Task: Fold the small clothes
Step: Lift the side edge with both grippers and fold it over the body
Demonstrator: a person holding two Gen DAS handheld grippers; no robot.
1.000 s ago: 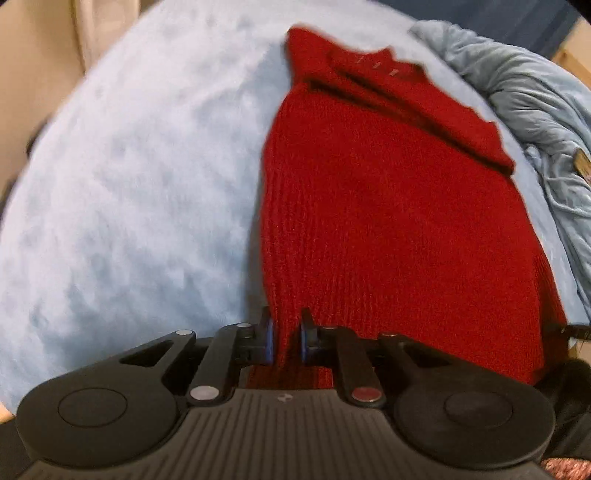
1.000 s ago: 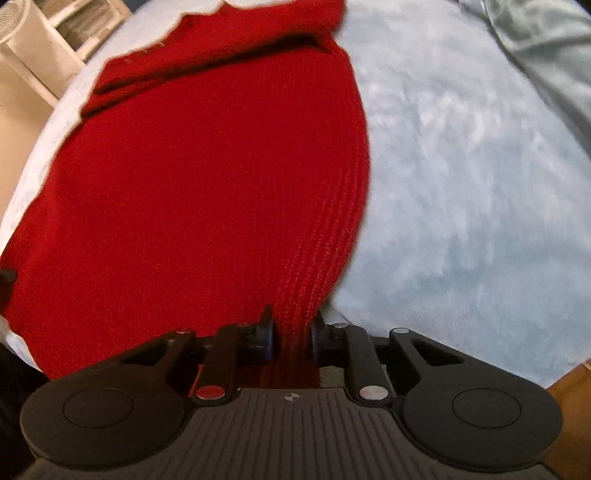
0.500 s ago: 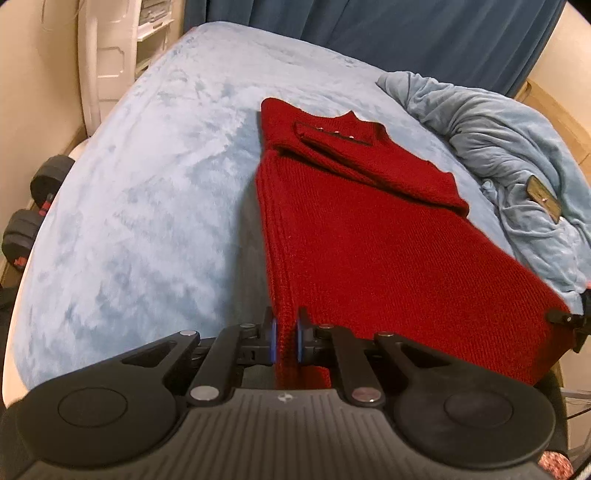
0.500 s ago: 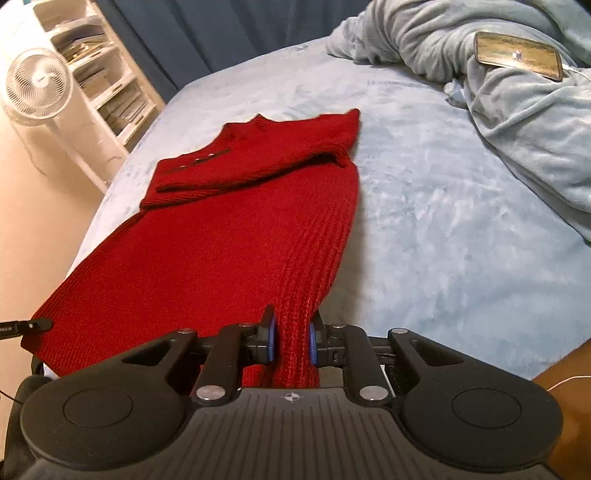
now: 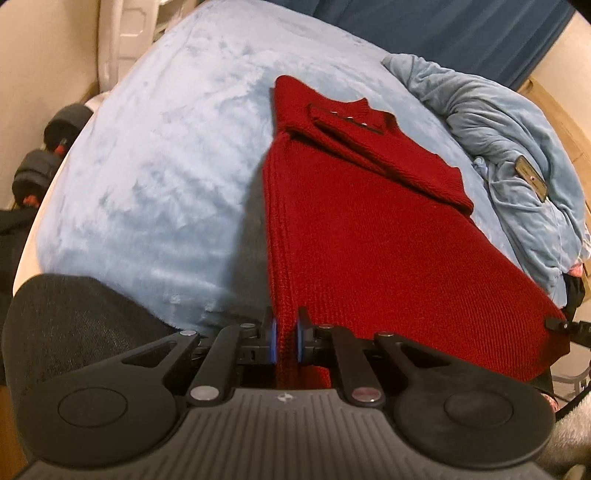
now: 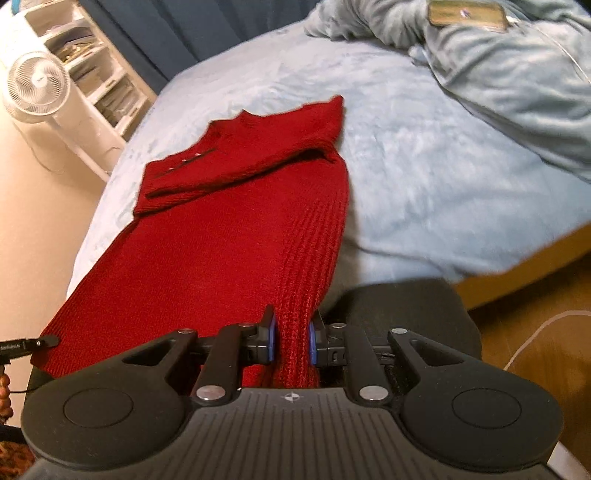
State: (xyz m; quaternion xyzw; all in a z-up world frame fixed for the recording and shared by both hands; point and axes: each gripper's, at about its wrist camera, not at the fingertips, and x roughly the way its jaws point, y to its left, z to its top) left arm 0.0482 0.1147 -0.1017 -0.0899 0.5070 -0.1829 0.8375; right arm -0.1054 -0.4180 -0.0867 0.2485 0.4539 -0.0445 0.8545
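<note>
A red knitted garment (image 5: 369, 229) lies stretched along a light blue bed (image 5: 155, 155), its collar end far from me and a sleeve folded across the top. My left gripper (image 5: 285, 332) is shut on the hem's left corner. My right gripper (image 6: 291, 332) is shut on the hem's right corner; the garment also shows in the right wrist view (image 6: 221, 236). The hem is lifted off the bed's near edge and the cloth is pulled taut between the two grippers. The right gripper's tip (image 5: 557, 325) shows at the far right of the left wrist view.
A crumpled light blue blanket (image 5: 517, 147) with a flat phone-like object (image 6: 465, 14) on it lies at the right of the bed. A white fan (image 6: 37, 85) and shelves stand beyond the left edge. Dumbbells (image 5: 44, 155) lie on the floor. Dark trouser legs (image 6: 406, 306) show below.
Both grippers have pulled back and up with the hem, away from the collar. The garment has gone from filling the views to lying stretched out, and the bed edge and floor have come into view.
</note>
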